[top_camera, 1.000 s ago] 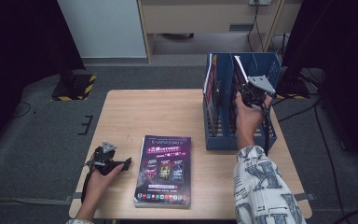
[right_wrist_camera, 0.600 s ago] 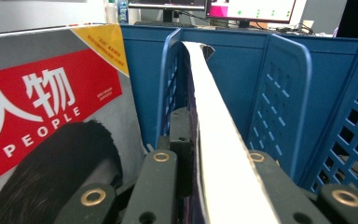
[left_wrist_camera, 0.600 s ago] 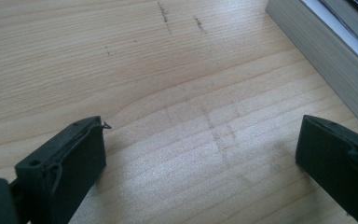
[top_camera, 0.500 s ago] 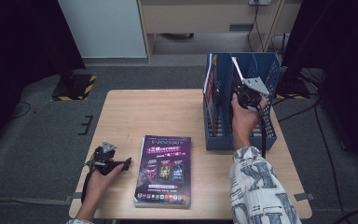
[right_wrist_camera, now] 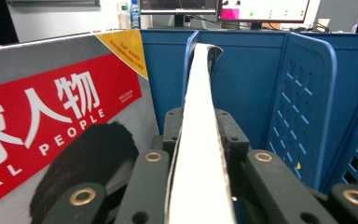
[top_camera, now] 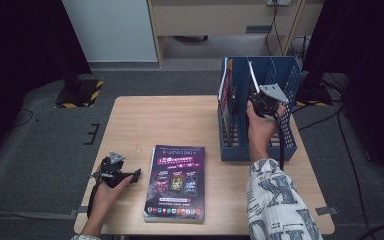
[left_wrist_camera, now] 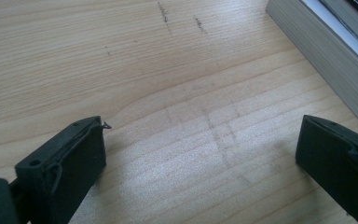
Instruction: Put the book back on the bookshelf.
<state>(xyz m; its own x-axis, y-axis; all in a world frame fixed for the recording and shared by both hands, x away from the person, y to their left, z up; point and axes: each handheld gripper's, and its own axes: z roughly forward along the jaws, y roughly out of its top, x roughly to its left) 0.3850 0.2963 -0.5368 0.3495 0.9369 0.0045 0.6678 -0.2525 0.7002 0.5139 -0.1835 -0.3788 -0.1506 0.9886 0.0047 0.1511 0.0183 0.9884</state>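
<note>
A: High view sits above the person's side, facing forward and down. Whole table [top_camera: 180,120] in frame, floor around it, forearms entering from the bottom edge.

B: And the left gripper view?

A: Very low, skimming the tabletop [left_wrist_camera: 168,70], looking along its own jaws. A book's edge [left_wrist_camera: 326,60] cuts the upper right corner; same book [top_camera: 176,182] lies flat near the table's front in the high view.

B: Right gripper view?

A: Close in, level, facing into the blue file rack [right_wrist_camera: 303,93]. The high view shares that rack [top_camera: 285,145] at the table's right.
</note>
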